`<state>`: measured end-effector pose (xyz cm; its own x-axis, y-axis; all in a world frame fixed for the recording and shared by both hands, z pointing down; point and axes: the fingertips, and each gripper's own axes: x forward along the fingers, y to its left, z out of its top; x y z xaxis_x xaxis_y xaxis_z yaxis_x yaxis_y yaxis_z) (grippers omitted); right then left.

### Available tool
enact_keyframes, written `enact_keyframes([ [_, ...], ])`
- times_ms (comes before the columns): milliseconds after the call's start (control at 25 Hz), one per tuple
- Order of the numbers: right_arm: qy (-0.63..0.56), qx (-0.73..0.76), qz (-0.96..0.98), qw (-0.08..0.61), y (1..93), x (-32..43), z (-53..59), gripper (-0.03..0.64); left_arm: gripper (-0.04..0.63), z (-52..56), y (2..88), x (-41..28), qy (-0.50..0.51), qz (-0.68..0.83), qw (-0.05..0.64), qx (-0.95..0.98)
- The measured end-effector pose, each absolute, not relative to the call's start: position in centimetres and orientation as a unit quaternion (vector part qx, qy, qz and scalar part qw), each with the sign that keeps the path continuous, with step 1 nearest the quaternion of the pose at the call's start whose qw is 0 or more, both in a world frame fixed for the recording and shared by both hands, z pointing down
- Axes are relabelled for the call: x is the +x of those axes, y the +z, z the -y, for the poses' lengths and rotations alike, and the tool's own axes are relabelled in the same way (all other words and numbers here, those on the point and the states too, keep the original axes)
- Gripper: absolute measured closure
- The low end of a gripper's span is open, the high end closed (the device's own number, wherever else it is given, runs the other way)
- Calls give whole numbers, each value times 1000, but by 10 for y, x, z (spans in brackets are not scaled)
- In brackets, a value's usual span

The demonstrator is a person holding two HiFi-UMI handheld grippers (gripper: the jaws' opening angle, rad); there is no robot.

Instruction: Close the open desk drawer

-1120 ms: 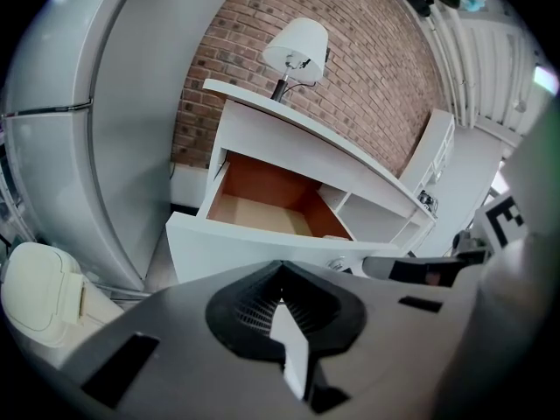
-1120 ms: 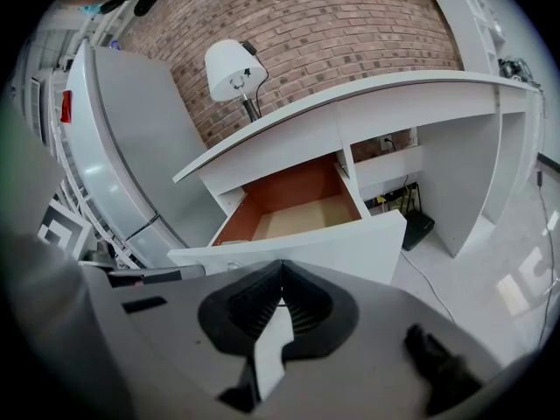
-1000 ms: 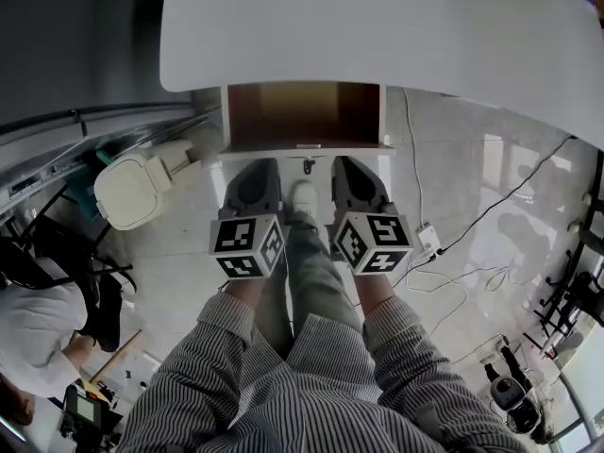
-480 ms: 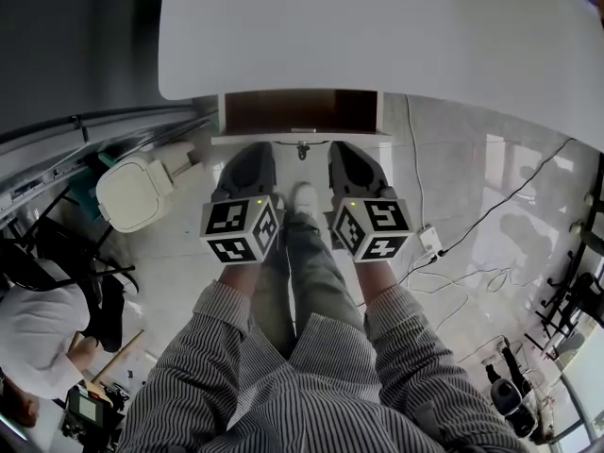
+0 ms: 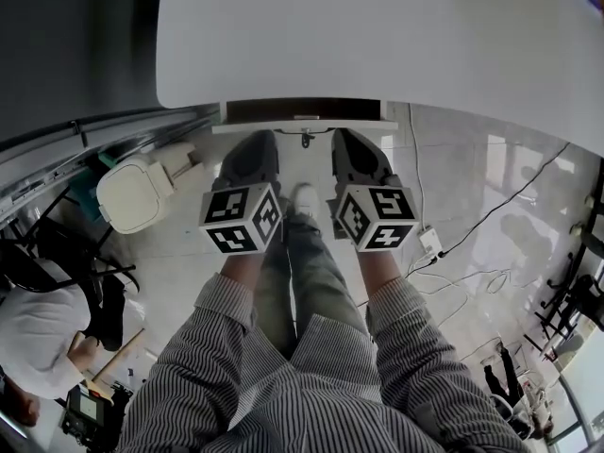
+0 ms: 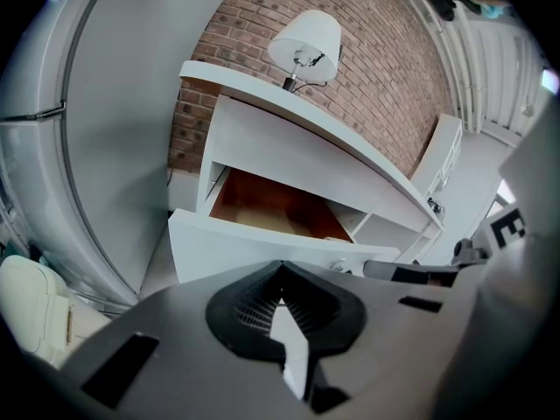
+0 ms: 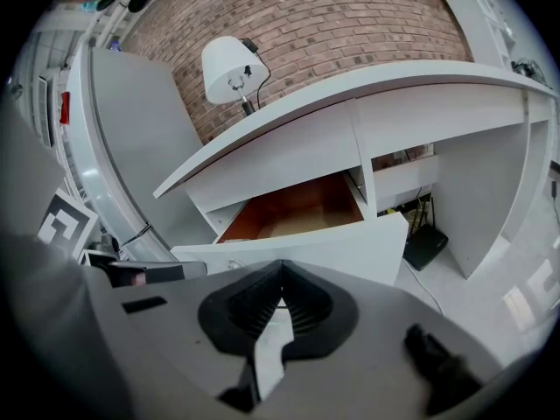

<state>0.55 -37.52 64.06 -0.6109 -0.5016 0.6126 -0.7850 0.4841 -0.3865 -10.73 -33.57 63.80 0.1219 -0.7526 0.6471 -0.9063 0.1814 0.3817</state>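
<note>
Two grippers, left (image 5: 253,149) and right (image 5: 347,149), side by side, both with jaws pressed together, holding nothing, tips at the front of one drawer (image 5: 304,126). Drawer partly out under desk (image 5: 377,36), only brown bottom showing inside. One lamp (image 7: 229,66) farther back on desk.

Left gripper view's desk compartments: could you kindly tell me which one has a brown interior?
The part-open drawer; the open bay on its right is white inside.

White desk (image 5: 377,36) against a brick wall, a white lamp (image 7: 229,66) standing on its top. Below, a pale glossy tiled floor (image 5: 453,159) with cables (image 5: 514,192) and a white power strip (image 5: 429,241) lying on it.
</note>
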Motion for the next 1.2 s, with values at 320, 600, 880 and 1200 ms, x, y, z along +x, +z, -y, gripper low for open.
enact_keyframes([
  [320,333,387,836,201,641,0,399,600,583,360,639,-113,95,651,397,640],
  [600,340,399,831,185,643,-5,415,600,583,375,640,-118,92,647,397,645],
  [880,343,400,831,179,642,-14,430,600,583,390,640,-127,81,649,397,644],
  [1200,342,400,832,174,640,-20,445,600,583,406,638,-133,72,643,398,650],
])
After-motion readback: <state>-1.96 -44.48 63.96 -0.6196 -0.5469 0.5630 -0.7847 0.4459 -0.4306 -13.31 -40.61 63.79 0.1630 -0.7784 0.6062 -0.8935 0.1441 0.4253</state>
